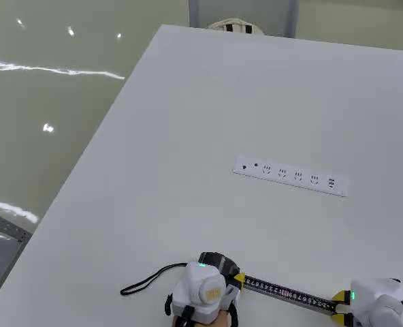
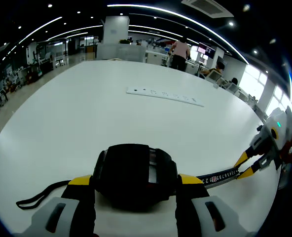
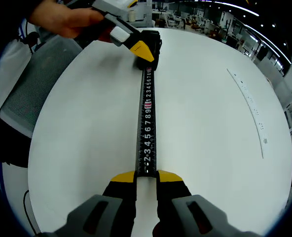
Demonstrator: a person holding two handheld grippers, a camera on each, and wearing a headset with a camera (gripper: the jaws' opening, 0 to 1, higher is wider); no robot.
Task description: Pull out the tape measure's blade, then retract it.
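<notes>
Two claws hold the tape measure at the surface's near edge: left claw clamped around its black case, right claw pinching the tip of the drawn-out, white-numbered black blade. Farther off lies a power strip.

A wide white counter takes up most of the space, with a white power strip lying flat toward its far side. Beside it the pale green floor is glossy and throws back spots and streaks of light. Overhead, long light strips and small spotlights cross a dark ceiling. Past the counter stand rows of desks with a person among them, and bright windows off to one side. A grey mesh chair sits at the counter's edge.
</notes>
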